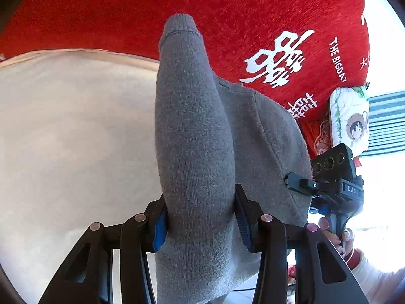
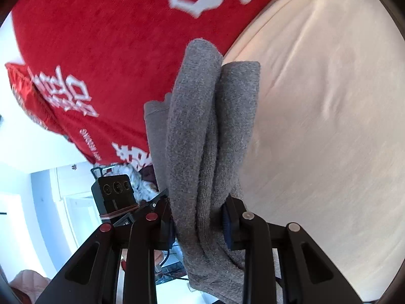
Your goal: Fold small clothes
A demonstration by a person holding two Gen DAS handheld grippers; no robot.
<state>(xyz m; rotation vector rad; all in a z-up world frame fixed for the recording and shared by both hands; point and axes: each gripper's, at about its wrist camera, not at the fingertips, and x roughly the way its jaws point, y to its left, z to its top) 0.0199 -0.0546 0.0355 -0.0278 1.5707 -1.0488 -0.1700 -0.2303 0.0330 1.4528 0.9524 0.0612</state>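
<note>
A grey knitted garment [image 1: 195, 126] is lifted off the cream bed surface [image 1: 63, 126] and hangs between both grippers. In the left wrist view my left gripper [image 1: 200, 217] is shut on a thick bunched fold of it, its blue pads [image 1: 160, 230] pressing into the cloth, and a tube-like end sticks up ahead. In the right wrist view my right gripper [image 2: 198, 225] is shut on another bunched part of the grey garment [image 2: 197, 126], which falls in several folds. The right gripper's body [image 1: 334, 177] and the hand holding it [image 1: 339, 238] show at the right of the left view.
A red plush blanket with white characters [image 1: 227, 12] [image 2: 88, 50] lies behind the garment. The cream sheet [image 2: 316, 126] spreads to the right in the right view. A cartoon-printed cushion [image 1: 350, 119] sits beside the blanket. The left gripper's camera block [image 2: 114, 190] is close on the left.
</note>
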